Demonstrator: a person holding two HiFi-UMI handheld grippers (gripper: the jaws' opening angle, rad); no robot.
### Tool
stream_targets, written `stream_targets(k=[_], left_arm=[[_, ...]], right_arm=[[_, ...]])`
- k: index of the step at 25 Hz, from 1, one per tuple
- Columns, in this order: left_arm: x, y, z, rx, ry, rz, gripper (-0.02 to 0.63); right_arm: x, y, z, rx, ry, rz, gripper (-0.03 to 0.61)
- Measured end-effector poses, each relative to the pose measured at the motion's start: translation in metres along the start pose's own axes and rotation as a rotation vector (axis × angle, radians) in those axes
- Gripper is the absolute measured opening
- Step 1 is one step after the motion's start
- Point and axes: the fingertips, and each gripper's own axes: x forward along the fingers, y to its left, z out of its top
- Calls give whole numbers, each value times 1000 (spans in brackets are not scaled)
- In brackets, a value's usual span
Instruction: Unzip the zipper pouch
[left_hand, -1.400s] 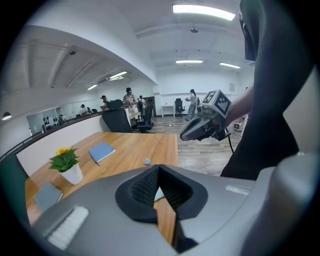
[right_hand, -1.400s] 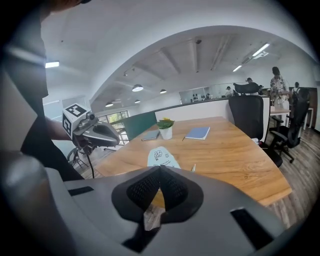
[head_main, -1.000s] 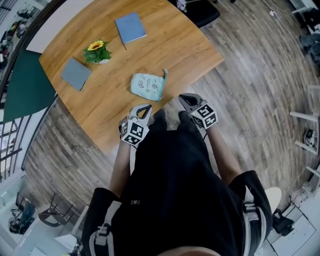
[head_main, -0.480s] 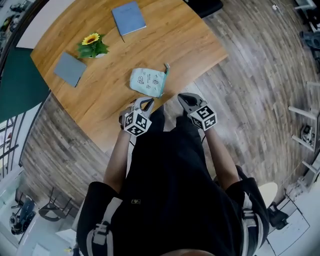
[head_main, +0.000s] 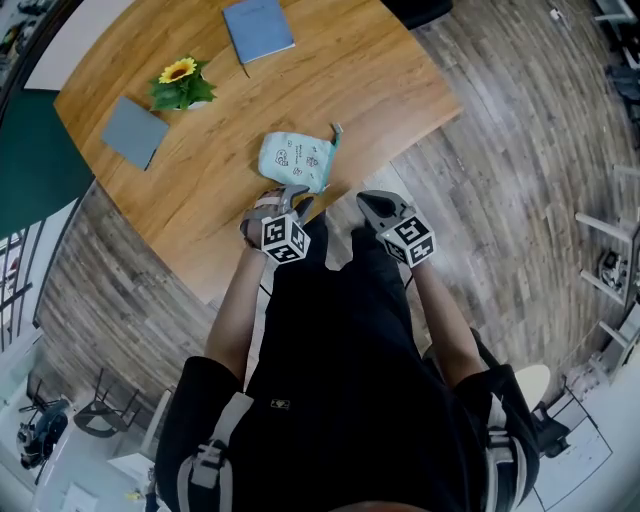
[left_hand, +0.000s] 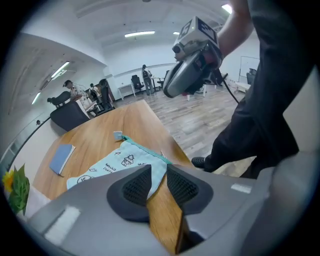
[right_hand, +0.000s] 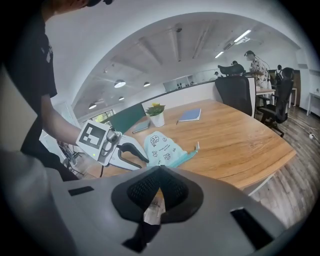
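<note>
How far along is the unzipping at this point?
Done: nothing; the pouch lies flat on the table, its teal zipper apparently closed. In hand: the left tool, its jaws just opened, lines up on the pouch's near corner without gripping it. Left: grip the pouch, bring the shut right tool to the pull tab, and slide it.

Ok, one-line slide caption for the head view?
Left gripper at the near edge of the mint zipper pouch, fingers just opening, nothing gripped; right gripper shut beside it.
</note>
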Motion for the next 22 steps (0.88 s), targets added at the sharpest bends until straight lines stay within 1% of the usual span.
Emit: stream_targets(k=[3,7,12,15,19,21,22], left_arm=[[11,-1,-7,80,33,-25,108],[22,1,-12,134,59,-46,121],[33,-3,-20,198,99,-98,140],[34,-4,-20,186,85,-129,143],[35,-1,-20,137,61,-177,132],[34,2,-20,115,61,-186,81],[35,4,-21,102,64,-188,81]], right_arm=[[-3,-1,-6,15,5,-18,3],[-9,-2,-12,29,3,-42,3],[-16,-5,-12,41,-3,-74,3],[-19,-7,-7,42,-14,-87,3],[-21,-9,-4,46,-19,-97,3],[-23,-10,-3,42,-23,-104,3],[-23,-10,-3,42,-23,-106,3]])
